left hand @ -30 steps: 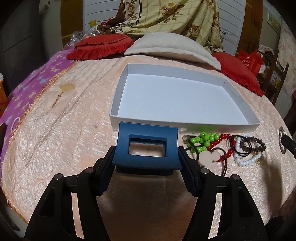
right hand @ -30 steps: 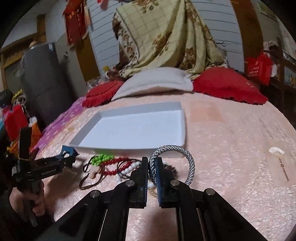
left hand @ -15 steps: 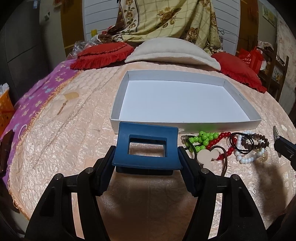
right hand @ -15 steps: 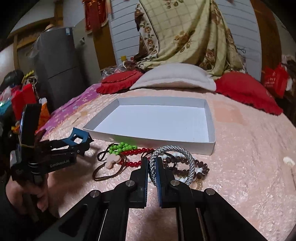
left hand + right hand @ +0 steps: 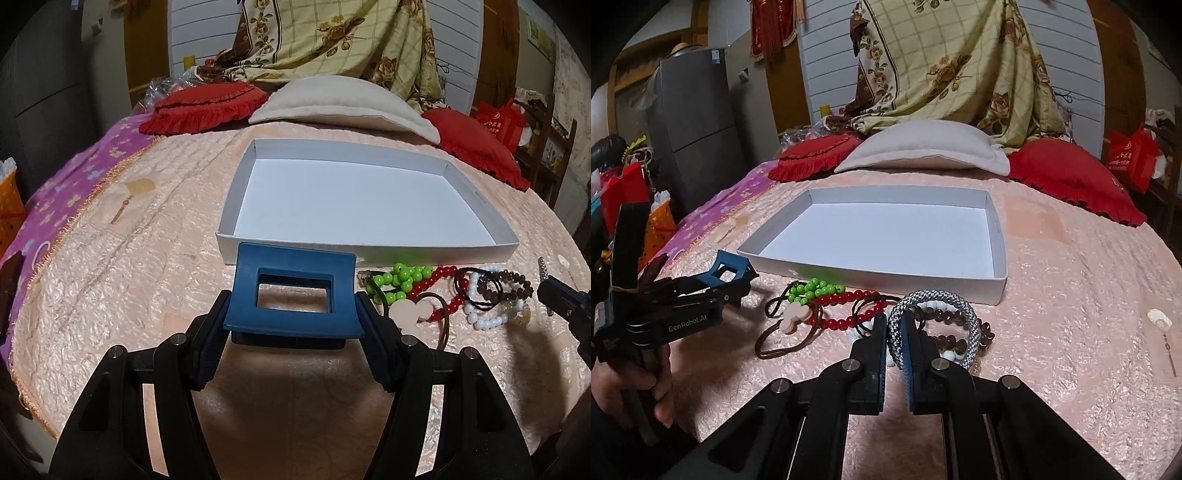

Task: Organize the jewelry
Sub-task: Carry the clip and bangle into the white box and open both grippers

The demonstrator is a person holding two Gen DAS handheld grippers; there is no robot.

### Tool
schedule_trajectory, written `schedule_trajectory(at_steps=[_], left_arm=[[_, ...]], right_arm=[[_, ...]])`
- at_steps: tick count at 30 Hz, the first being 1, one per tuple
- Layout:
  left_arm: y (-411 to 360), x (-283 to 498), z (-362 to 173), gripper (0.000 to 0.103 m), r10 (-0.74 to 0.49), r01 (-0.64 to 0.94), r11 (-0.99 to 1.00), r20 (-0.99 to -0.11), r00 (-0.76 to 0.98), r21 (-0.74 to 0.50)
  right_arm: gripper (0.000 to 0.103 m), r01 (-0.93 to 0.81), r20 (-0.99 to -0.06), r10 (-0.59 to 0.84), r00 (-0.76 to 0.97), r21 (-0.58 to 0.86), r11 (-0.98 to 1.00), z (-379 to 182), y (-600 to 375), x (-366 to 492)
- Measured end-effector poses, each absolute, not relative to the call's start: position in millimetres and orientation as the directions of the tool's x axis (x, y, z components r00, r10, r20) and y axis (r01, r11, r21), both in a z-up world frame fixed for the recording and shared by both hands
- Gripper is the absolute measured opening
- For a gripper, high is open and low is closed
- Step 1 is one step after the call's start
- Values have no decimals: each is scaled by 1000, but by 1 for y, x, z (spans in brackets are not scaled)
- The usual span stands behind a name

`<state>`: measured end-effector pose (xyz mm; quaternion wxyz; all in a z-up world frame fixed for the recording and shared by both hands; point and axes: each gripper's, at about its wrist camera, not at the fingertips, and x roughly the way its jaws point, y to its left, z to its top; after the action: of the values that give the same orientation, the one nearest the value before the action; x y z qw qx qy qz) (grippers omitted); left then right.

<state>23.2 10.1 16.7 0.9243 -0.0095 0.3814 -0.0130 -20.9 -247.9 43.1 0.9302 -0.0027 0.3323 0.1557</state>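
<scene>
My left gripper (image 5: 293,314) is shut on a blue hair claw clip (image 5: 295,295) and holds it above the bed, just in front of the white shallow box (image 5: 369,251). In the right wrist view the left gripper (image 5: 737,275) shows at the left with the clip (image 5: 729,266). My right gripper (image 5: 894,332) is shut on a grey-and-white braided bracelet (image 5: 960,314), held just above a pile of bead bracelets (image 5: 849,317). The pile (image 5: 461,291) lies right of the clip, in front of the box (image 5: 886,273), which is empty.
The peach bedspread (image 5: 129,277) covers the bed. Red cushions (image 5: 203,107) and a beige pillow (image 5: 343,107) lie behind the box. A small earring card (image 5: 1160,321) lies at the right, another (image 5: 136,188) at the left. A grey fridge (image 5: 694,122) stands beyond the bed's left edge.
Both grippers have drawn back and lowered a little; the box and bead pile sit farther ahead. The right gripper has swung left with the braided bracelet. Both grips are unchanged.
</scene>
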Motion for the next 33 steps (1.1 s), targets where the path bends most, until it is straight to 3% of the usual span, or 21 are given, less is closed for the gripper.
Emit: schedule_trajectory(at_steps=[16,24,33], left_arm=[[13,25,14,64,-24,9,1000,-724,689,-24],[27,31,34,64,-117,12,987,-677,726,-158],[19,90,55,64,-144,21,980,-631,763,-199]], right_arm=[[7,-283,-626,283,727,101,954,44,-249,-18],[7,-285,-596,300,745,122,951,62,-254,9],[7,-277,-577,308,756,145,950,71,-255,68]])
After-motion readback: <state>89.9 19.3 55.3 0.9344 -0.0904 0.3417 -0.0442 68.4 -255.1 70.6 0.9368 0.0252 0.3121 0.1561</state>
